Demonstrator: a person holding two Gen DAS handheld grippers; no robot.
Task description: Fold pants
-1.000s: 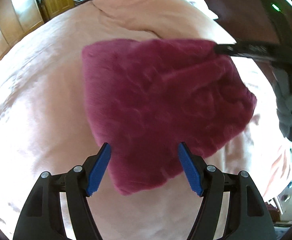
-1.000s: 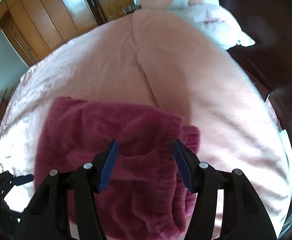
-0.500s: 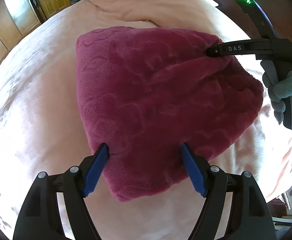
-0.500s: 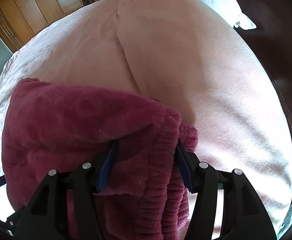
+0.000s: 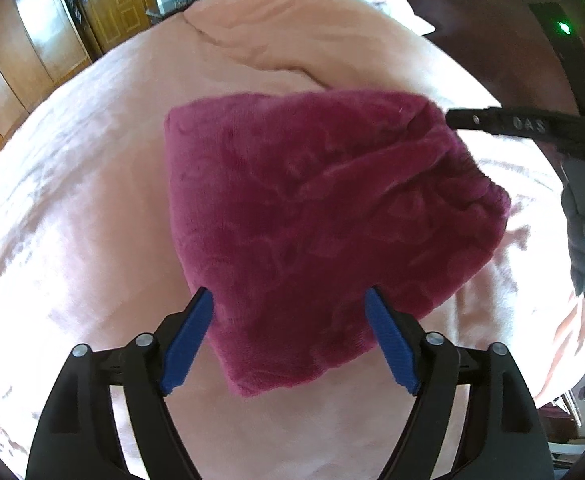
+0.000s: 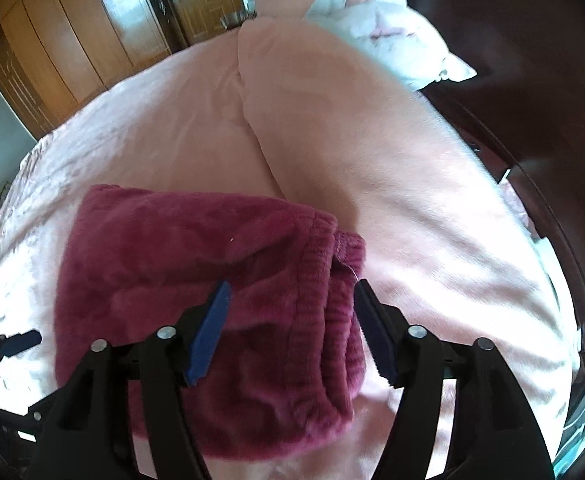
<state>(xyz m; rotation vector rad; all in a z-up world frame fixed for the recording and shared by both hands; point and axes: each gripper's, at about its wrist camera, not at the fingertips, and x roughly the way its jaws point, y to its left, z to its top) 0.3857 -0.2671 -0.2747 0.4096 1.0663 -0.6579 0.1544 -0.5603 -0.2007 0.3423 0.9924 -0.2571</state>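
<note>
The left gripper (image 5: 288, 344) and the right gripper (image 6: 292, 332) are both opening, with the pants (image 5: 312, 216) between their blue fingers but not pinched. One pair of fuzzy, dark red pants lies folded in a thick bundle on the pink bed (image 5: 72, 200). Two grippers, one pants.

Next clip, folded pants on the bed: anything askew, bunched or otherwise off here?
Mostly tidy. The maroon fleece pants lie folded in a compact bundle on the pink bedspread, but the ribbed waistband bulges out unevenly at one edge. Both claws, left and right, are opening with the fabric between their fingers.
</note>
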